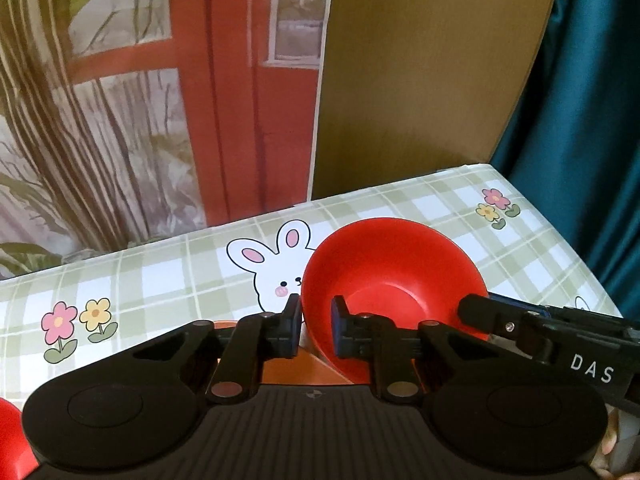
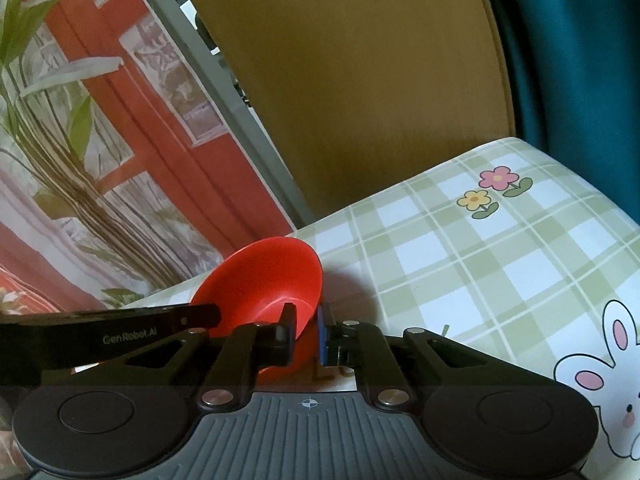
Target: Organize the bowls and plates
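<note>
A red bowl (image 1: pixel 394 272) is held tilted above the checked tablecloth. My left gripper (image 1: pixel 316 330) is shut on its near left rim, one finger inside and one outside. My right gripper (image 2: pixel 307 334) is shut on the same red bowl (image 2: pixel 264 276) at its right rim; its finger shows in the left wrist view (image 1: pixel 492 316). The left gripper's finger shows in the right wrist view (image 2: pixel 200 314) at the bowl's left side. Under the bowl an orange dish (image 1: pixel 288 368) peeks out between my left fingers.
A second red dish (image 1: pixel 10 440) is cut off at the lower left. The table (image 1: pixel 160 280) has a green checked cloth with rabbit and flower prints. A printed backdrop, a brown board and a teal curtain (image 1: pixel 580 120) stand behind and to the right.
</note>
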{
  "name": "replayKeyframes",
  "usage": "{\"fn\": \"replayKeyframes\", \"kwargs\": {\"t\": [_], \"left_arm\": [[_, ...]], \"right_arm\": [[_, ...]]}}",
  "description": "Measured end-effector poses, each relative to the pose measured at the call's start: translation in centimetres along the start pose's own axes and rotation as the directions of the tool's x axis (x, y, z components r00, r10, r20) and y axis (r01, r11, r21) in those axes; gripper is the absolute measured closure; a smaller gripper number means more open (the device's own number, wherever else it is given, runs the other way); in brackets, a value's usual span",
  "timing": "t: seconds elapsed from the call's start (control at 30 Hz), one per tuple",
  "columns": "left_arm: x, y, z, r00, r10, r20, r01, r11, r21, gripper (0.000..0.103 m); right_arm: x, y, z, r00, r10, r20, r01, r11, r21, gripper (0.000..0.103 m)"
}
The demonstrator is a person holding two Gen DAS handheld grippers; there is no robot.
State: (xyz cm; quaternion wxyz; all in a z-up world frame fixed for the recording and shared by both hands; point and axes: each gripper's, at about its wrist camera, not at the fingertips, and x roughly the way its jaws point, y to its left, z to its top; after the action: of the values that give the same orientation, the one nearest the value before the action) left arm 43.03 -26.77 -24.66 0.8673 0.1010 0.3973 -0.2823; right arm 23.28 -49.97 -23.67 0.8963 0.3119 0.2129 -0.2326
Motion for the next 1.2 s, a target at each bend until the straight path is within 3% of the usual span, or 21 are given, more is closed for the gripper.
{"fn": "replayKeyframes", "kwargs": {"t": [0.3,0.57,0.9,1.2], "left_arm": [[-3.8,0.3,0.4,0.999,-0.013,0.049,0.014,1.000,-0.019,0.087],[-9.4,2.8,-0.6,0.995,0.040,0.096,-0.034,0.997,-0.062,0.087],[-15.6,8.6,-3.5,0.987,0.114,0.116,-0.100,0.988,-0.118,0.087],[-17.8,13.8,-5.6,0.982,0.145,0.124,-0.115,0.968,-0.222,0.087]], "right_arm": [[-2.4,2.0,1.1,0.999,0.018,0.036,-0.017,1.000,-0.010,0.093],[-3.6,7.1,0.8,0.995,0.093,0.017,-0.092,0.994,-0.065,0.093],[-2.4,14.9,-1.6,0.979,0.190,-0.073,-0.198,0.971,-0.137,0.093],[-0.2,20.6,-3.7,0.968,0.183,-0.174,-0.221,0.946,-0.237,0.093]]}}
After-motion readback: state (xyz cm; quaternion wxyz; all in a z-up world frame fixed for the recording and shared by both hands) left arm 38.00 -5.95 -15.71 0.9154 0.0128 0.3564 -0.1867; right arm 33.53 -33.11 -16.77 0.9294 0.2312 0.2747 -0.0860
